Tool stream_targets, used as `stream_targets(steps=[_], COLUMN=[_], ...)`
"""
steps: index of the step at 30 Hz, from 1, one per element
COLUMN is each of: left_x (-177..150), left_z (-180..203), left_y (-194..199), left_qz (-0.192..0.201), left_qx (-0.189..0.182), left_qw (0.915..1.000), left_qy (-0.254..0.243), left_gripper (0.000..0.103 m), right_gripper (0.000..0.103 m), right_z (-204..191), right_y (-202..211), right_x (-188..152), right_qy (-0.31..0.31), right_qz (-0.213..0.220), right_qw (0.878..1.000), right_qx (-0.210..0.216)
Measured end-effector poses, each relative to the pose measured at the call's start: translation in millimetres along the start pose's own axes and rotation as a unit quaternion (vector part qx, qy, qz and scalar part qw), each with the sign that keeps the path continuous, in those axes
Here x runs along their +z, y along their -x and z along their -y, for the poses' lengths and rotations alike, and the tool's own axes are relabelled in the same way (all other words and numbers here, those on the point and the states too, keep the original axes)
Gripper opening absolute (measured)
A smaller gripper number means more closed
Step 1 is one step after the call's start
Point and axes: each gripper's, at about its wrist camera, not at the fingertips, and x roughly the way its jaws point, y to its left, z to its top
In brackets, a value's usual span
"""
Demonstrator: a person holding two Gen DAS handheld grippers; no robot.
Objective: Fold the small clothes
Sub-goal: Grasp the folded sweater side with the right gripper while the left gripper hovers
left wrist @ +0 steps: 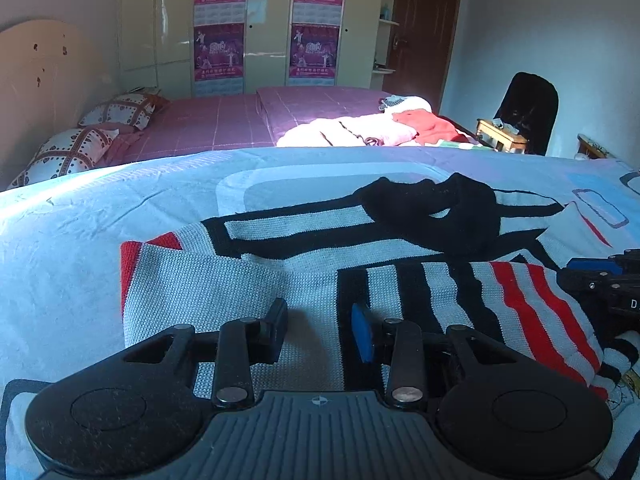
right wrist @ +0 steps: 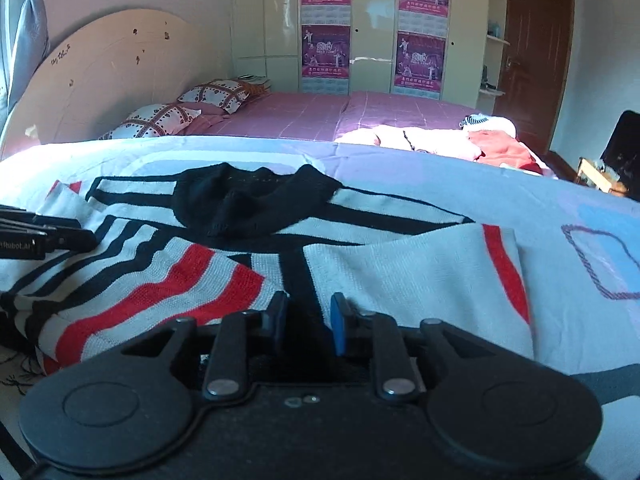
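Left gripper was part open and empty over the sweater at 6 o'clock; right gripper likewise. Risk: folded sleeves springing back, since knit is loose.

Bedroom: near bed with pale blue sheet, far bed in pink checked cover with patterned pillows at a curved headboard on the left. Cream wardrobe with purple posters on the far wall, brown door to the right. Sunlight hits the clothes pile on the far bed.
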Motion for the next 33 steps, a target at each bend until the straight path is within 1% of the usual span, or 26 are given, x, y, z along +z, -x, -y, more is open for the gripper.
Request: stream_targets(steps=[1,2,4,6,8,10,12,13,14,15,17,18,19,20,22,25,29,31,33], left_x=[1,2,3,2,-3,-8,-7,-6,-6,-7,-7,-8,-8,-7,-8,-9,-9,-9,-9], left_z=[-1,-1,-4,-11,-18,-19,-15,-12,-11,-10,-8,-8,-8,-9,-11,-11,-10,-11,-11], left_y=[-1,1,8,15,16,15,14,13,13,13,12,12,12,12,12,13,12,12,12], left_qz=[-0.001,-0.002,0.005,0.012,0.009,0.010,0.010,0.009,0.009,0.009,0.010,0.010,0.011,0.011,0.012,0.015,0.014,0.014,0.014], left_qx=[0.001,0.001,0.005,0.017,0.020,0.021,0.030,0.034,0.032,0.031,0.033,0.033,0.031,0.029,0.027,0.028,0.028,0.027,0.026], left_qw=[1.0000,1.0000,0.9999,0.9996,0.9993,0.9993,0.9993,0.9993,0.9994,0.9994,0.9994,0.9994,0.9994,0.9995,0.9995,0.9994,0.9994,0.9994,0.9994], left_qy=[0.000,0.001,0.009,0.019,0.030,0.028,0.019,0.014,0.013,0.014,0.007,0.006,0.007,0.010,0.012,0.013,0.015,0.015,0.020], left_gripper=[0.036,0.036,0.036,0.036,0.036,0.036,0.036,0.038,0.043,0.044,0.046,0.046,0.046,0.046,0.046,0.046,0.046,0.046,0.047], right_gripper=[0.024,0.030,0.036,0.036,0.038,0.039,0.038,0.036,0.033,0.032,0.028,0.029,0.032,0.034,0.034,0.035,0.035,0.035,0.031], right_z=[2,5,16,30,37,37,34,32,29,27,28,31,35,39,47,60,73,77,81], right_y=[2,8,19,22,22,18,15,12,11,11,14,17,19,21,23,32,43,39,28], right_x=[2,3,0,-7,-12,-14,-12,-11,-10,-9,-8,-8,-9,-11,-14,-20,-38,-40,-37], right_qy=[-0.005,-0.016,-0.050,-0.091,-0.116,-0.120,-0.115,-0.107,-0.097,-0.091,-0.086,-0.086,-0.088,-0.090,-0.099,-0.157,-0.239,-0.264,-0.288], right_qz=[-0.002,0.003,0.016,0.009,0.007,0.010,0.015,0.013,0.008,0.006,0.002,0.002,0.001,-0.003,-0.013,-0.024,-0.026,-0.021,-0.020], right_qw=[1.000,1.000,0.999,0.996,0.992,0.991,0.991,0.992,0.994,0.994,0.995,0.994,0.994,0.994,0.992,0.981,0.962,0.953,0.943], right_qx=[0.002,0.002,0.002,0.023,0.048,0.055,0.061,0.063,0.058,0.054,0.059,0.063,0.065,0.067,0.082,0.107,0.131,0.145,0.163])
